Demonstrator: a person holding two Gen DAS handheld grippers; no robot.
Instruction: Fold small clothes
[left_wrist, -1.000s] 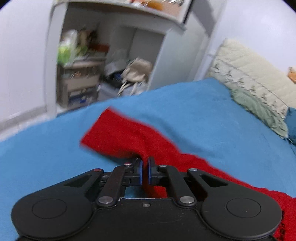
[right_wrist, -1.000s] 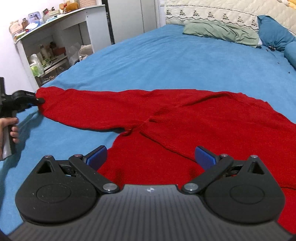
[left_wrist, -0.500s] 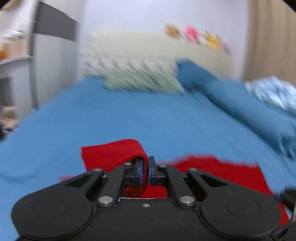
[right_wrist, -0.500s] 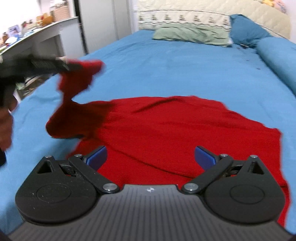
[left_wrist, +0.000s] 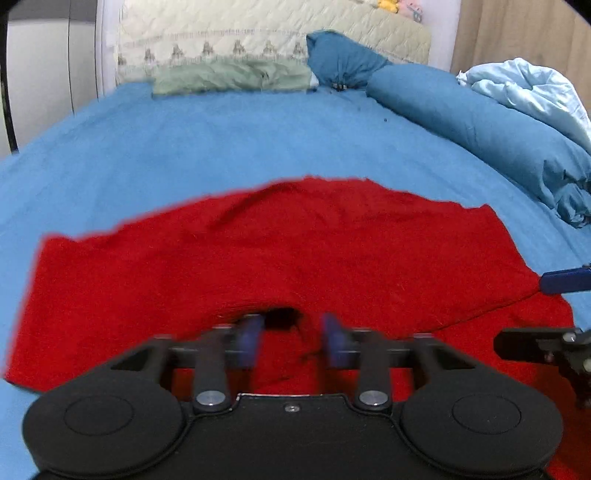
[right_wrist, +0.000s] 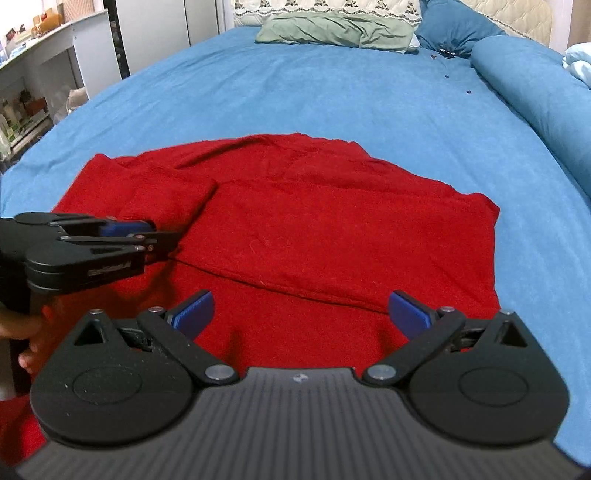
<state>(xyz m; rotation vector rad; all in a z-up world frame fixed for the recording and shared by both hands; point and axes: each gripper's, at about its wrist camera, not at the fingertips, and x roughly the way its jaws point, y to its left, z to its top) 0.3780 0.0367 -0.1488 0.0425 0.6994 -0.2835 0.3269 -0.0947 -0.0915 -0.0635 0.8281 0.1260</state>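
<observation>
A red knit sweater (right_wrist: 332, 229) lies on the blue bed (right_wrist: 332, 85), with its left sleeve (right_wrist: 155, 184) folded over the body. In the left wrist view the sweater (left_wrist: 295, 251) fills the middle. My left gripper (left_wrist: 293, 338) is open just above the folded sleeve, its blue pads blurred and apart, holding nothing. It also shows at the left of the right wrist view (right_wrist: 147, 236). My right gripper (right_wrist: 301, 314) is wide open and empty over the sweater's near part. Its tip shows at the right of the left wrist view (left_wrist: 561, 280).
A green pillow (right_wrist: 332, 29) and blue pillows (right_wrist: 454, 33) lie at the headboard. A rolled blue duvet (left_wrist: 480, 129) and a pale blue blanket (left_wrist: 528, 92) run along the right side. A white desk with shelves (right_wrist: 48, 55) stands left of the bed.
My left gripper carried the sleeve from the left across onto the sweater's body, then opened and let it go. The right gripper stayed open and shifted slightly.
</observation>
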